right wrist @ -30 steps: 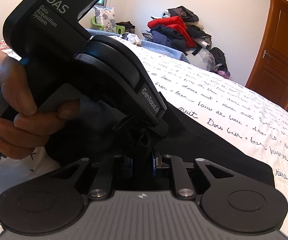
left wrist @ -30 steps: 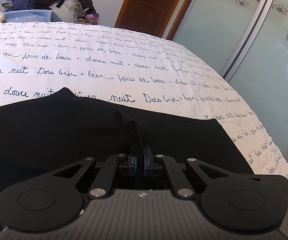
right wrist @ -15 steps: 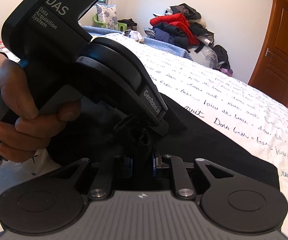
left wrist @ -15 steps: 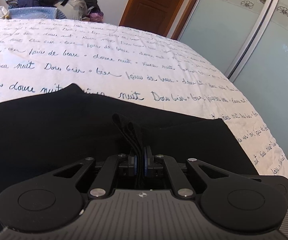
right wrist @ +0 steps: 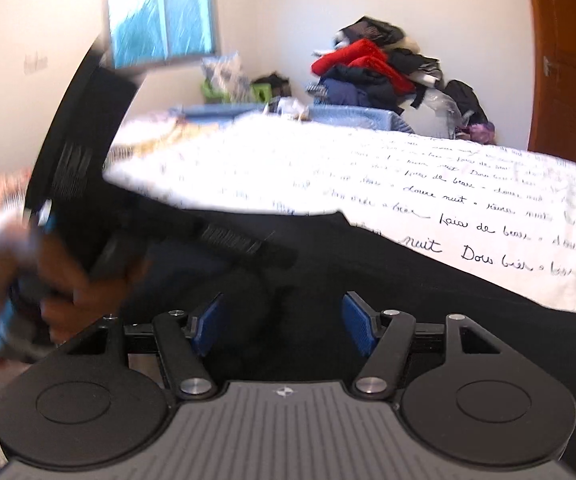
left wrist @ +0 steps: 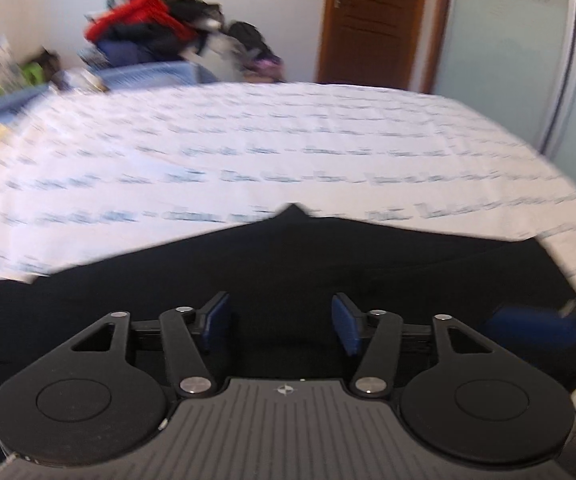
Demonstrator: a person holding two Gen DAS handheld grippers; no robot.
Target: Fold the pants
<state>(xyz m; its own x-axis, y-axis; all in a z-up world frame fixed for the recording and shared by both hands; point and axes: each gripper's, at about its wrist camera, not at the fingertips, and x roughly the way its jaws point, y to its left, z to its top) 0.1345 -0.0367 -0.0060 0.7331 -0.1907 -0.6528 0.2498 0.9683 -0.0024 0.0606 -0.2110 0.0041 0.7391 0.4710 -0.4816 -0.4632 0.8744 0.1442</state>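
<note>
The black soft-cloth pants lay folded flat on the white script-printed bed cover, just ahead of both claws. The left claw and right claw had just been opening — jaws apart, nothing between them. Light, limp and apt to sag, the pants looked best pinched at the thick layered edge toward six o'clock.

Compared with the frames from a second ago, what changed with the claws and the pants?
Both let go: the left claw and right claw, earlier pinching bunched fabric, have just been opening and now stand open with nothing pinched between them. The black pants stay flat on the bedspread.
</note>
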